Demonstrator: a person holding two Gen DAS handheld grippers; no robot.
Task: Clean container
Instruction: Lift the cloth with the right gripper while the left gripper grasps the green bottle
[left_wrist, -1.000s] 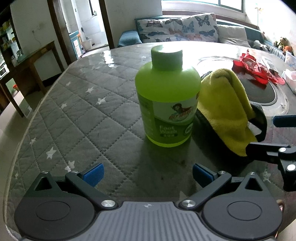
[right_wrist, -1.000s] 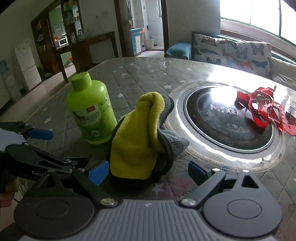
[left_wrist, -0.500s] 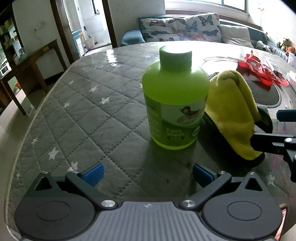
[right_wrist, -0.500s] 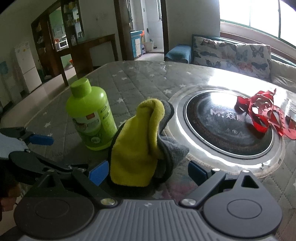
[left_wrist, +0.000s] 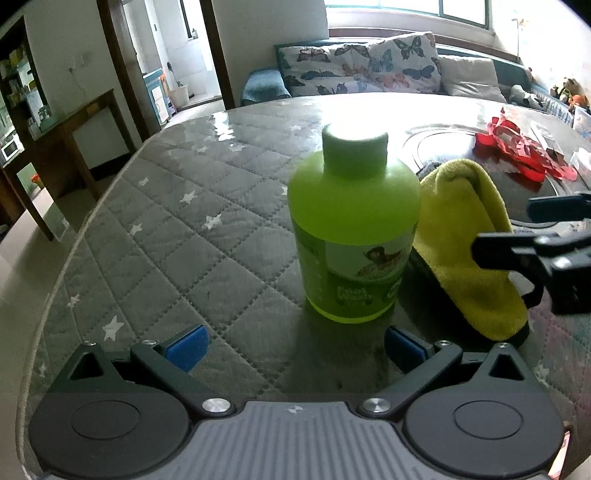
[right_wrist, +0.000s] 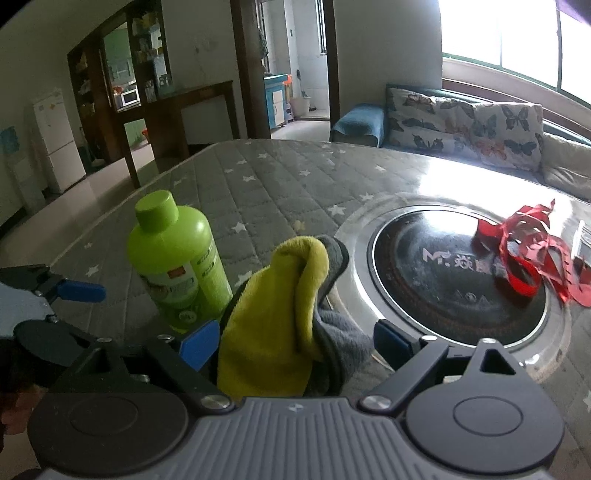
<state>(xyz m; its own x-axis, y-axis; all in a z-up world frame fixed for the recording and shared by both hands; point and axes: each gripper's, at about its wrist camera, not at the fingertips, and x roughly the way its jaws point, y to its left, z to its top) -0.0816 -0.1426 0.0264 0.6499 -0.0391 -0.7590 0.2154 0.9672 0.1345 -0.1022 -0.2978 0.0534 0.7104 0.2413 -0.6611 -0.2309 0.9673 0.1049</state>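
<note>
**Foot-wash bottle between spread tongs**

On the quilted tabletop, the green foot-wash bottle stands upright. Beside it lies a yellow-grey cloth. Left tongs and right tongs are released, the cloth between the right pair.

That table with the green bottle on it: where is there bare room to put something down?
Bare quilted cover runs left of and behind the green bottle. It is crowded to the right: yellow cloth beside the bottle, then the round cooktop with red ribbon.
</note>
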